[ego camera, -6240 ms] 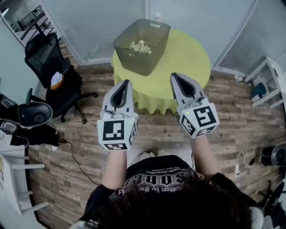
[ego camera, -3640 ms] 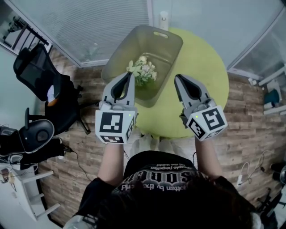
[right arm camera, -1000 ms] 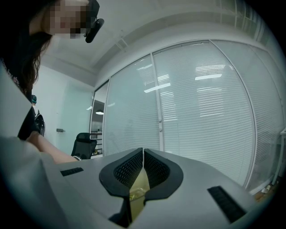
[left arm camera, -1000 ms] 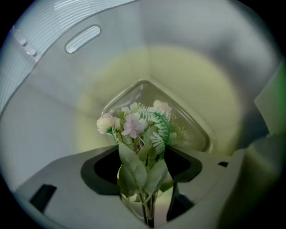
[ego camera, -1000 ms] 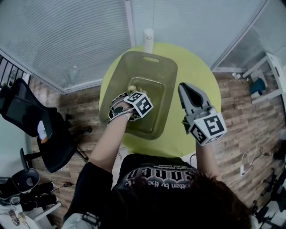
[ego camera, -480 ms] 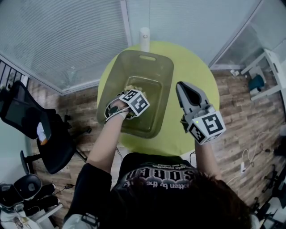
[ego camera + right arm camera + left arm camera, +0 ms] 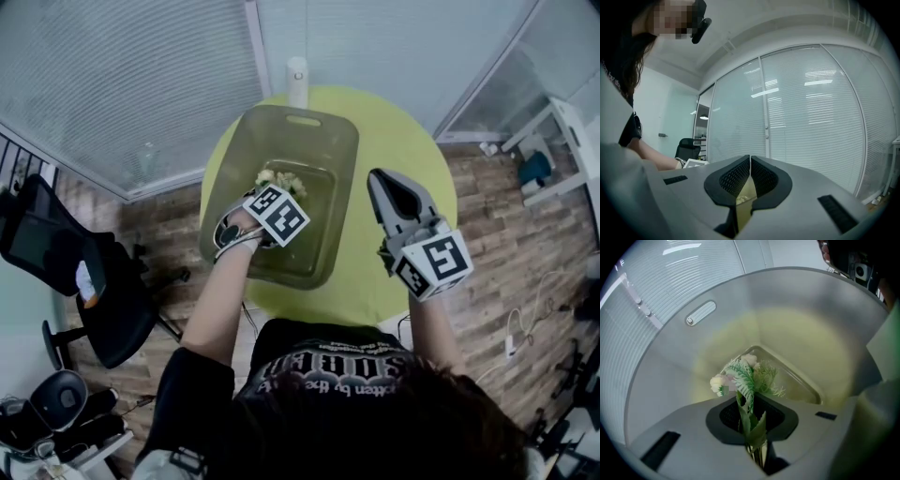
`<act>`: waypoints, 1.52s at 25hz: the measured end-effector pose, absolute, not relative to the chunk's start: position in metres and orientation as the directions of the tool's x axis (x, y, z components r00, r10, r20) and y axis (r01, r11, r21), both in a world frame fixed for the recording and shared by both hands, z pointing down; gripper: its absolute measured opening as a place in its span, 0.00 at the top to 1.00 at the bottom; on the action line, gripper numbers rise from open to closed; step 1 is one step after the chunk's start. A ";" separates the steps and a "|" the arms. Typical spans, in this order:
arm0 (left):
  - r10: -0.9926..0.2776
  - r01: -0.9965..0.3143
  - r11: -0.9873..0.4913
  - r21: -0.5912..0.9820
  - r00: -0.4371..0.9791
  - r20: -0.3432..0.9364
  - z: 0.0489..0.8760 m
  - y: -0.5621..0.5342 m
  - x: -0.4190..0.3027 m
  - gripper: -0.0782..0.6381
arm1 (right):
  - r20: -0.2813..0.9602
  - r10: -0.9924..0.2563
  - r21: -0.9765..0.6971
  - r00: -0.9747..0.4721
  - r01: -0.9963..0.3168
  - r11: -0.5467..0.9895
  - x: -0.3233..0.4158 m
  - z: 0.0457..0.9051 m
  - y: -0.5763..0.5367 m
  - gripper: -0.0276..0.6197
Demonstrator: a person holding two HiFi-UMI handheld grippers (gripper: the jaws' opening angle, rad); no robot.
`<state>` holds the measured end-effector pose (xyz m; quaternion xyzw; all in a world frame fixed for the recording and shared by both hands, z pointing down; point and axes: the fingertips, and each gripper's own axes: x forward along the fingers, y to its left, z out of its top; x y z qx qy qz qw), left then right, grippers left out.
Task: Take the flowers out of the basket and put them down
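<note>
A small bunch of pale flowers [image 7: 740, 376] with green fern leaves stands in the translucent grey basket [image 7: 323, 122] on the round yellow-green table [image 7: 412, 141]. My left gripper [image 7: 751, 401] reaches down into the basket [image 7: 787, 310]. Its jaws are closing, and the green stems are pinched between them. In the head view its marker cube covers most of the flowers [image 7: 272, 177]. My right gripper [image 7: 392, 183] hovers above the table, to the right of the basket. It points up at the window, shut [image 7: 750, 158], with nothing held.
A white cylinder [image 7: 296, 70] stands at the table's far edge, just behind the basket. Window blinds run along the back. A black office chair [image 7: 56, 244] is on the wooden floor to the left, and white furniture [image 7: 562, 141] is at the right.
Over several seconds both grippers came up to the table and the left one went down into the basket. In the last second it shifted slightly toward the flowers. The right one barely moved.
</note>
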<state>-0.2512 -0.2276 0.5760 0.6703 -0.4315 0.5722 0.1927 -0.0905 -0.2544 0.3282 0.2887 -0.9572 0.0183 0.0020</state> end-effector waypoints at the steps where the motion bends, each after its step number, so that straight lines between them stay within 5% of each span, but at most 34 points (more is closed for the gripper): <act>1: -0.366 -0.802 -0.548 -0.236 -0.023 0.930 0.573 -0.229 -0.250 0.82 | 0.013 -0.554 -0.034 -0.832 -0.554 0.832 -0.090 0.328 -0.255 0.91; 22: -0.719 -0.896 -0.395 -0.202 0.165 0.675 0.428 -0.254 -0.221 0.82 | -0.008 -0.573 -0.014 -0.820 -0.573 0.820 -0.084 0.313 -0.268 0.91; 38: -0.857 -0.915 -0.333 -0.227 0.193 0.478 0.318 -0.254 -0.194 0.82 | -0.046 -0.618 0.014 -0.784 -0.620 0.785 -0.056 0.293 -0.279 0.91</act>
